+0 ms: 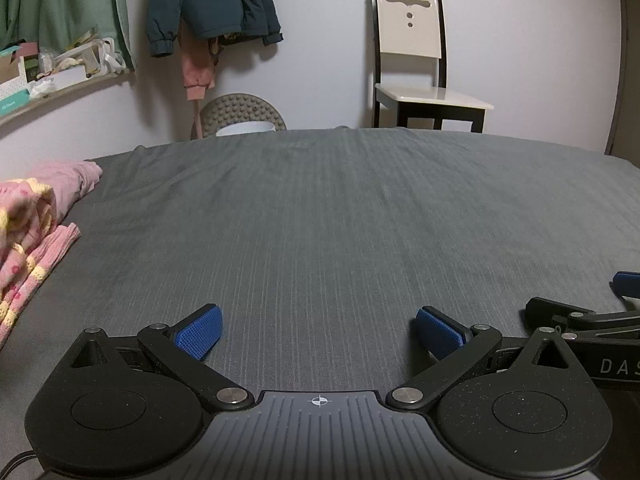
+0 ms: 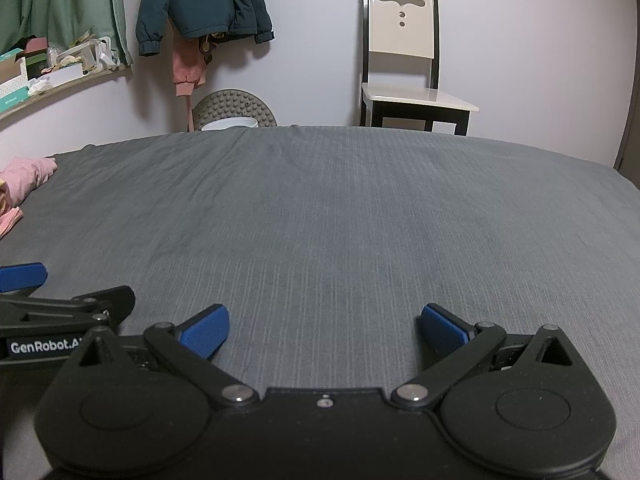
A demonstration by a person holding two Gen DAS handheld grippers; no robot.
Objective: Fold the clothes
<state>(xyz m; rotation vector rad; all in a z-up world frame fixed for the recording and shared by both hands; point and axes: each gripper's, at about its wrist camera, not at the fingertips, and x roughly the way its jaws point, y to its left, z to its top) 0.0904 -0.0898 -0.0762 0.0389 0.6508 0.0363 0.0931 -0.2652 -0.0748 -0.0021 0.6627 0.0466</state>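
Left gripper (image 1: 318, 330) low over the grey bedsheet (image 1: 340, 208), blue pads (image 1: 200, 332) spread wide apart, nothing between them, only bare sheet. Right gripper (image 2: 324, 330) same pose, pads (image 2: 206, 330) wide apart and empty, sheet under and ahead of the fingers. The two grippers sit side by side: the right one's black linkage and one blue pad show just right of the left gripper's right finger in the left wrist view, and the left one's body with white lettering shows just left of the right gripper's left finger in the right wrist view. Pile of pink clothes (image 1: 28, 232) lies on the sheet well to the left of the left gripper's left finger, crumpled, with yellow-banded patterned knit on top of a plain pink piece; not touched by either gripper. From the right wrist only its edge (image 2: 24, 180) shows, far left of the fingers. Beyond the far edge of the bed, straight ahead and a bit right of the fingers, a cream and black chair (image 1: 412, 52) against the wall; ahead-left a dark teal jacket (image 1: 212, 0) hangs on the wall, a pink garment (image 1: 196, 68) below it. Cluttered shelf (image 1: 60, 76) far left under a green curtain (image 1: 60, 4).
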